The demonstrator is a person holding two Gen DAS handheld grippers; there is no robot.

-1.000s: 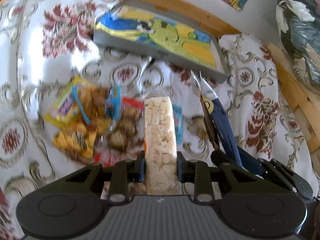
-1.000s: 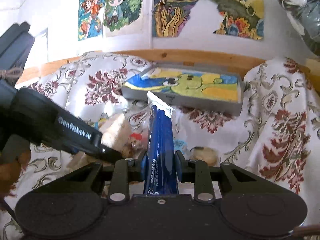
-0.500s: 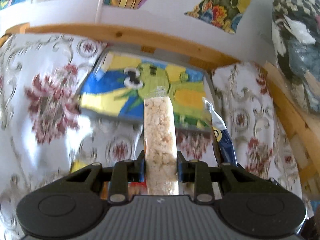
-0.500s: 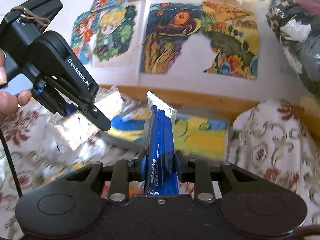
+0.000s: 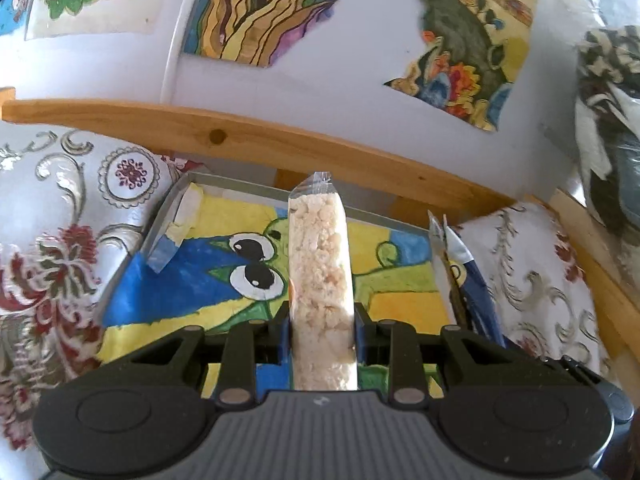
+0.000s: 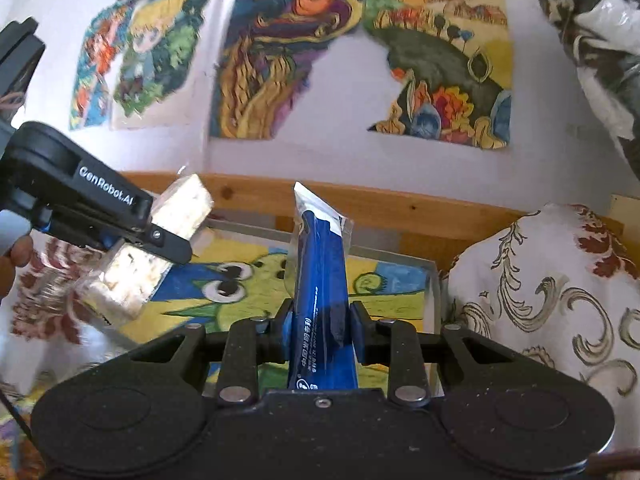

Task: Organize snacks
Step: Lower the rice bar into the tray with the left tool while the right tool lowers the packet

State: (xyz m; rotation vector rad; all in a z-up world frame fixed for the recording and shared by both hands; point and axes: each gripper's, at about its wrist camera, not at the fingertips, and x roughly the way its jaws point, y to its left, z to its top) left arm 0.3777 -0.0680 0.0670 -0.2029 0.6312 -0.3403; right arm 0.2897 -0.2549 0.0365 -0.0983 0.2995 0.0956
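Observation:
My left gripper (image 5: 322, 330) is shut on a clear-wrapped puffed rice bar (image 5: 320, 272) that stands upright between the fingers. Below and ahead lies a shallow grey tray (image 5: 168, 208) lined with a cartoon frog picture. My right gripper (image 6: 320, 330) is shut on a blue snack packet (image 6: 322, 280), held upright over the same tray (image 6: 434, 276). In the right wrist view the left gripper (image 6: 156, 236) hangs at the left with the rice bar (image 6: 132, 276) in it. In the left wrist view the blue packet (image 5: 468, 284) shows at the right.
A wooden rail (image 5: 240, 136) runs behind the tray, under a white wall with painted pictures (image 6: 280, 60). A floral cloth (image 5: 52, 216) covers the surface on both sides. A dark checked bundle (image 5: 608, 128) hangs at the upper right. A hand (image 6: 16, 256) shows at the left edge.
Both grippers have risen from the snack pile and moved forward over the tray, each keeping its snack. The pile has dropped out of view.

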